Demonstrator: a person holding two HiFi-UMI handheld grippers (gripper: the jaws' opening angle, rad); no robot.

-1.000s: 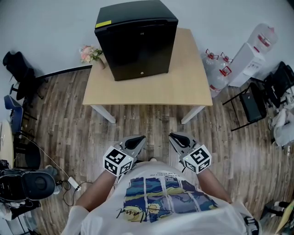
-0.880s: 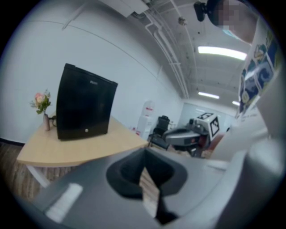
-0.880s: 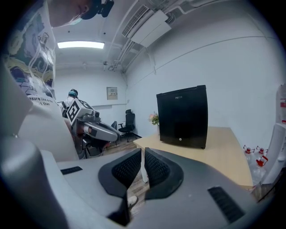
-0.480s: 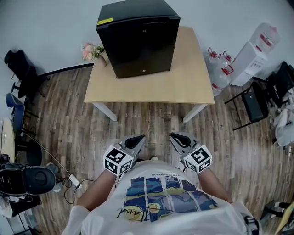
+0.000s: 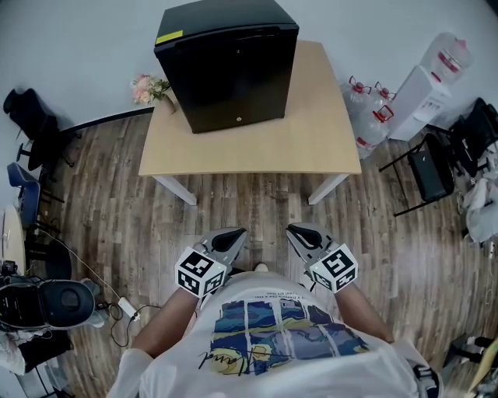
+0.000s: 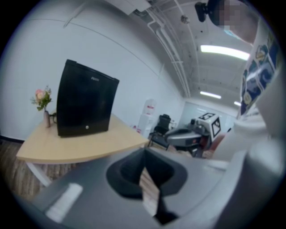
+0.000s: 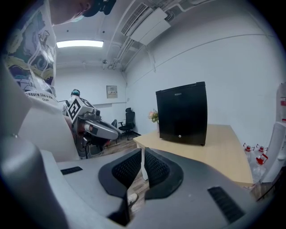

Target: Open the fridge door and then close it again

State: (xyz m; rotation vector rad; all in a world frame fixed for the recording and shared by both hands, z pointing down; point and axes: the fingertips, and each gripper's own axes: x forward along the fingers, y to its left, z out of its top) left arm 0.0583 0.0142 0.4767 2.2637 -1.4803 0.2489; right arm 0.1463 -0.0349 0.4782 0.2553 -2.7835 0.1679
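Wood-floored room: fridge (image 5: 229, 66) is sitting shut on the table (image 5: 311, 132).
Left gripper (image 5: 233, 235) and right gripper (image 5: 296, 231) are hovering pressed together, empty, well back, fitting before opening or after closing.

Flower vase (image 5: 148, 91) on wooden table (image 5: 311, 144); water jugs (image 5: 372, 116) beside dispenser (image 5: 424, 97); black chair (image 5: 31, 115) left.

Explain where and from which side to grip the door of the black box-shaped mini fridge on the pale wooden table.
Probably the top edge of the door, where a groove runs below the fridge top; its front shows no handle. Approach from the front. Hinge side unclear.
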